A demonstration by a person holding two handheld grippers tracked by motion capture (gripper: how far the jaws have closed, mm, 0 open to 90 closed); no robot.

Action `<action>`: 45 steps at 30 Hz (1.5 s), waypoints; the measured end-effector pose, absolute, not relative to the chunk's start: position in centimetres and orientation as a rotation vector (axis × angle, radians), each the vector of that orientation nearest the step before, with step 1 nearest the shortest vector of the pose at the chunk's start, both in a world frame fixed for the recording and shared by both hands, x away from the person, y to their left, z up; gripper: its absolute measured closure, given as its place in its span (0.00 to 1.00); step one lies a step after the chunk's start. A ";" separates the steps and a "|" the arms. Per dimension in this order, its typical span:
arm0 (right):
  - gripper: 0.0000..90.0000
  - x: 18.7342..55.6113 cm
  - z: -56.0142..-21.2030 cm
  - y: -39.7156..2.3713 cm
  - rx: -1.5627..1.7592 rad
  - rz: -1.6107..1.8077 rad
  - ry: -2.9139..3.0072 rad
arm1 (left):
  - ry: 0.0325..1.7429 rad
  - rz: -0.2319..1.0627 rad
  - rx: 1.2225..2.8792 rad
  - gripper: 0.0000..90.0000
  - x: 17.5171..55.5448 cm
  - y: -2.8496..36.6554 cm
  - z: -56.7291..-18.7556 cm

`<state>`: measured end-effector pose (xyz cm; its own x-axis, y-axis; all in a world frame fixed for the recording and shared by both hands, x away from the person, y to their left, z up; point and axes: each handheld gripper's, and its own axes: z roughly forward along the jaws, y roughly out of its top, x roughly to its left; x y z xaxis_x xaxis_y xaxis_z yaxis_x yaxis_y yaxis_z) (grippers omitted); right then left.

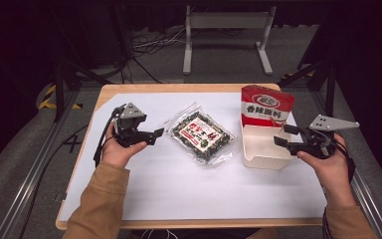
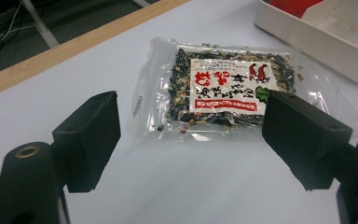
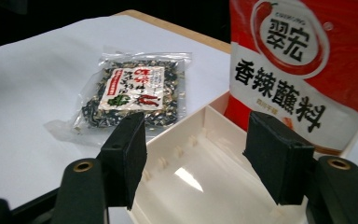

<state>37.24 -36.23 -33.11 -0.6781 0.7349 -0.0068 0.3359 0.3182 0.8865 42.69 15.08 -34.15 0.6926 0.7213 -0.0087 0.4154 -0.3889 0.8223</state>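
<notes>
A clear packet (image 1: 201,135) of dark dried mix with a white and red label lies flat in the middle of the table. To its right stands a white plastic bin (image 1: 258,158). A red and white pouch (image 1: 266,107) stands upright in the bin's far end. My left gripper (image 1: 151,137) hovers open just left of the packet (image 2: 223,91), with nothing between its jaws (image 2: 191,121). My right gripper (image 1: 281,135) is open at the bin's right side. Its jaws (image 3: 198,135) point over the bin's empty near part (image 3: 177,135), toward the pouch (image 3: 303,70) and the packet (image 3: 133,95).
A white sheet (image 1: 179,184) covers the wooden table, whose edge (image 1: 179,87) shows at the back. Beyond it on the floor stand a grey metal frame (image 1: 226,35) and loose cables (image 1: 149,45). Rails (image 1: 35,164) run along both sides of the table.
</notes>
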 end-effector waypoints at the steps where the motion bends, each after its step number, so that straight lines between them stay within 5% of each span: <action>1: 0.43 37.2 -33.2 -36.1 0.947 1.316 2.189 | 0.877 0.445 2.031 0.22 42.7 15.1 -34.2; 19: 0.48 35.4 -33.2 -34.2 0.860 1.319 2.230 | 0.955 0.438 1.993 0.33 44.9 15.1 -35.8; 45: 0.49 33.6 -33.4 -32.5 0.788 1.390 2.247 | 1.175 0.232 1.908 0.43 50.0 14.9 -41.2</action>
